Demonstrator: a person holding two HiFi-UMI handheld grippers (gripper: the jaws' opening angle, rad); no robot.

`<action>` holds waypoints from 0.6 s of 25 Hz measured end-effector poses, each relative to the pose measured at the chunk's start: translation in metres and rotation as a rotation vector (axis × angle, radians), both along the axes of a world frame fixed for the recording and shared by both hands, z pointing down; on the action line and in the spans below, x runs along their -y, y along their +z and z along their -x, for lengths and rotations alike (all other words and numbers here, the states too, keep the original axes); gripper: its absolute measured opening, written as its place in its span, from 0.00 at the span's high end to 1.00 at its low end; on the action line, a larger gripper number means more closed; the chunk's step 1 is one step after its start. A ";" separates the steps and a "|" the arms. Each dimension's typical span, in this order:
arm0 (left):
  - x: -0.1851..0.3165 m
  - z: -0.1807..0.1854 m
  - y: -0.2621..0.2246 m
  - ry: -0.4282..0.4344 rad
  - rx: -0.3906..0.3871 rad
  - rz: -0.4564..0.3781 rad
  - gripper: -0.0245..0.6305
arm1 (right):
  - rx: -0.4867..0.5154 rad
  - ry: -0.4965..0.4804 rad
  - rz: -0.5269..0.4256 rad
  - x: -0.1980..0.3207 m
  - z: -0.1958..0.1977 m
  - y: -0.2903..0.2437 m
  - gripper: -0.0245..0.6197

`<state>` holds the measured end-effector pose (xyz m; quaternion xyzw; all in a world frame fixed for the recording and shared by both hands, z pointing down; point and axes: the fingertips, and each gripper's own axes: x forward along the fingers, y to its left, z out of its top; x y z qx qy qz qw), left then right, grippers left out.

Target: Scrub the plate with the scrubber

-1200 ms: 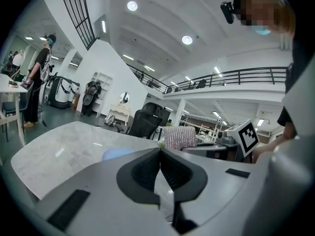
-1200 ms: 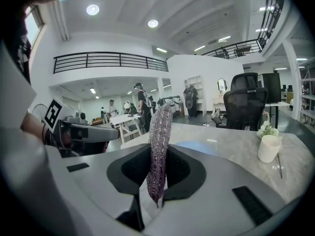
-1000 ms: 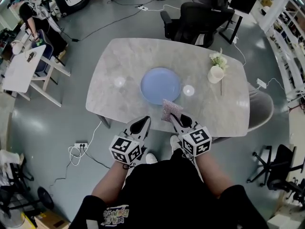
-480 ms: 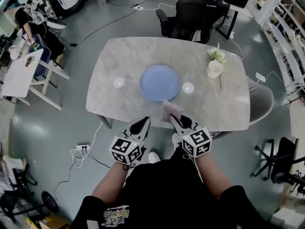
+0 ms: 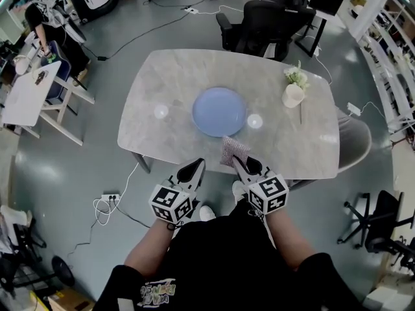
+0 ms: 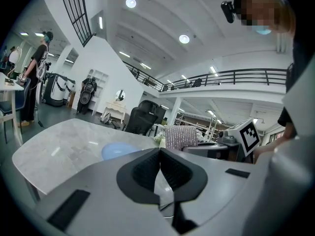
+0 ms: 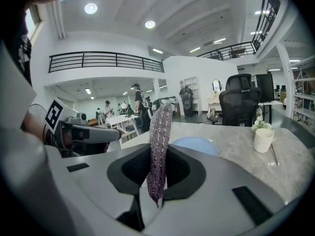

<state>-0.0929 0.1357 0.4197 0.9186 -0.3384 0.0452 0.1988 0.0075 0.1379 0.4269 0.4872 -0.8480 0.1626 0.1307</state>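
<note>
Nothing has shifted: right tool [image 5: 240,161] stays clamped on the scrubber [image 5: 232,150] near the plate [image 5: 219,111]; left tool [image 5: 194,168] is closed, empty

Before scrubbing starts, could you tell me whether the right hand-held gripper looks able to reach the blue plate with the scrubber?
Probably yes: the right hand-held gripper, shut on the scrubber, is at the near edge of the table, and nothing visible stands between it and the plate.
</note>
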 end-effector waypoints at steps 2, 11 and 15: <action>-0.001 0.002 0.000 -0.003 -0.003 -0.001 0.94 | -0.003 -0.001 -0.002 -0.002 0.002 -0.001 0.85; -0.005 0.002 0.001 -0.006 -0.010 -0.001 0.94 | -0.007 0.002 0.000 -0.006 0.001 0.001 0.85; -0.008 0.000 -0.001 -0.006 -0.008 0.000 0.93 | -0.005 0.003 0.000 -0.009 -0.001 -0.001 0.85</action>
